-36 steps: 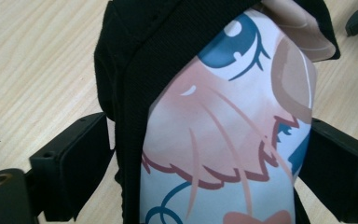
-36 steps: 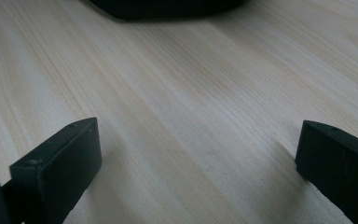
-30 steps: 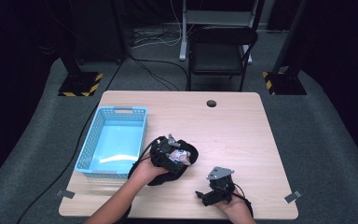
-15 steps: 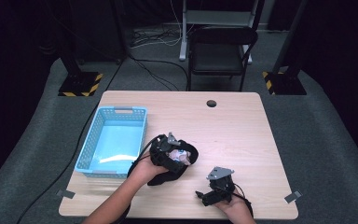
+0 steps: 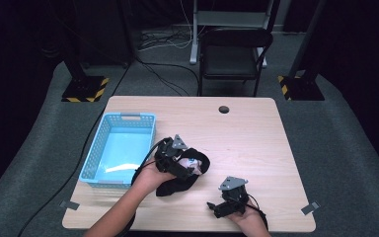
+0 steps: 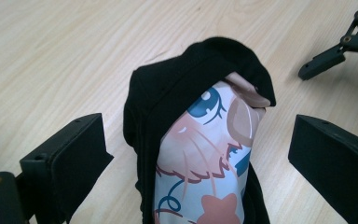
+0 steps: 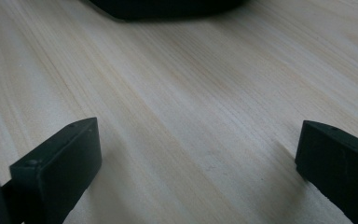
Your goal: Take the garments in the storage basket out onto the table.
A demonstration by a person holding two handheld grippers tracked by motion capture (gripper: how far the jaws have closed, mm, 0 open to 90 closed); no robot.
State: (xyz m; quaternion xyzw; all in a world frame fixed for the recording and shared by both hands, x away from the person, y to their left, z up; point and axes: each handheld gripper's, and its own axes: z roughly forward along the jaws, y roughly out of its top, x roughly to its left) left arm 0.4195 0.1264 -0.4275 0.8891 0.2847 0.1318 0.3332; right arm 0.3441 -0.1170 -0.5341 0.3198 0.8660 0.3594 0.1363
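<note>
A black cloth (image 5: 203,163) with a cartoon print (image 6: 205,154) lies bunched on the wooden table (image 5: 256,138), right of the basket. My left gripper (image 5: 190,169) is low over it. In the left gripper view the left gripper (image 6: 198,140) is open, its jaws standing on either side of the cloth (image 6: 168,88) without touching it. My right gripper (image 5: 216,207) rests near the table's front edge, right of the cloth and apart from it. The right gripper (image 7: 198,144) is open with bare wood between its jaws.
A light blue plastic basket (image 5: 91,163) stands at the table's left side, with nothing in it. A round hole (image 5: 223,109) is at the table's far edge. A black chair (image 5: 232,54) stands beyond the table. The right gripper's jaw tips (image 6: 340,46) show past the cloth.
</note>
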